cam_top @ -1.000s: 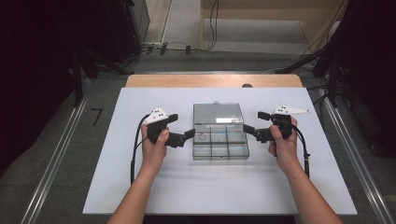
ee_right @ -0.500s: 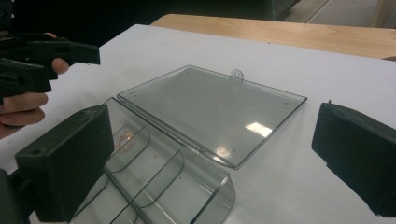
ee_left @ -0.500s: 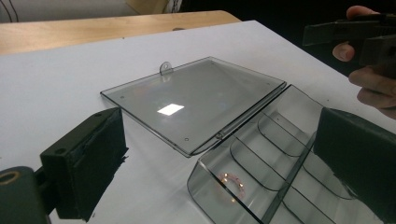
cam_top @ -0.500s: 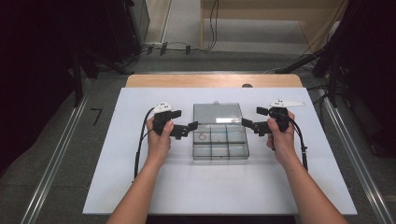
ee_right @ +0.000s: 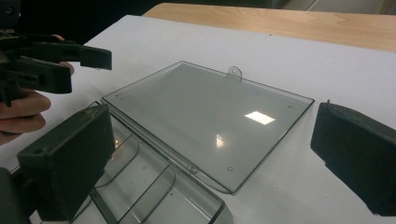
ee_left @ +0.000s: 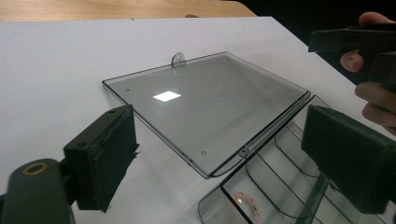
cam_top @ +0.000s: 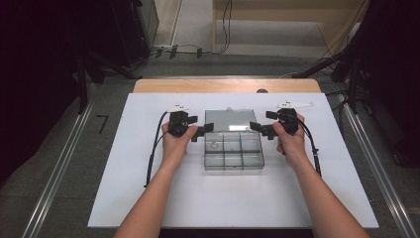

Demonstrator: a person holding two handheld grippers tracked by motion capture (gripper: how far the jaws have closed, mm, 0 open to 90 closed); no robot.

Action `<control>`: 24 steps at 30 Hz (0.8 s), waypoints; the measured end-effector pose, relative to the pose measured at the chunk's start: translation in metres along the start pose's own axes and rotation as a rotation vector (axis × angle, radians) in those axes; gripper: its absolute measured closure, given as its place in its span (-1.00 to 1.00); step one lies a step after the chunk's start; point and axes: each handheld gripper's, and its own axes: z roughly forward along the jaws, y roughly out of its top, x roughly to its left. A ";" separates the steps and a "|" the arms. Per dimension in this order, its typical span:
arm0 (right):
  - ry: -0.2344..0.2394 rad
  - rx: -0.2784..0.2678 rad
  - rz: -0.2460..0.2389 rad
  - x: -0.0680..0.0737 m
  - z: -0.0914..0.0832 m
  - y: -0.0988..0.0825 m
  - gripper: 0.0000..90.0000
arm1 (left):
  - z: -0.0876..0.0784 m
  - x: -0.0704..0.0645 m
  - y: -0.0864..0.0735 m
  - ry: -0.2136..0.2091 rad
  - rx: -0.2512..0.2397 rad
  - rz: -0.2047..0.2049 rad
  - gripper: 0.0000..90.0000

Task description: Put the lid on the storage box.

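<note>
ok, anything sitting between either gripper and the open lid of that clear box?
Nothing visible. The lid lies flat on the white table behind the box. The left gripper and right gripper, both with jaws apart and holding nothing, flank the hinge line with bare table or box edge ahead.

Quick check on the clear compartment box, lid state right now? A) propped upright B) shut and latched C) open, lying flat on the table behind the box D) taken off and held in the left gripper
C: the lid lies flat on the white table behind the clear compartment box, joined along the hinge edge, as both gripper views show.
</note>
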 end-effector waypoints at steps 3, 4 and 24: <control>0.007 0.005 0.006 -0.001 0.003 0.001 -1.00 | 0.004 0.002 0.001 0.015 0.009 -0.023 -0.66; 0.008 0.006 0.012 -0.001 0.004 0.001 -1.00 | 0.006 0.004 0.001 0.024 0.018 -0.028 -0.63; -0.055 0.110 0.155 -0.010 0.029 -0.001 -0.63 | 0.028 0.009 -0.003 0.037 0.094 -0.114 -0.35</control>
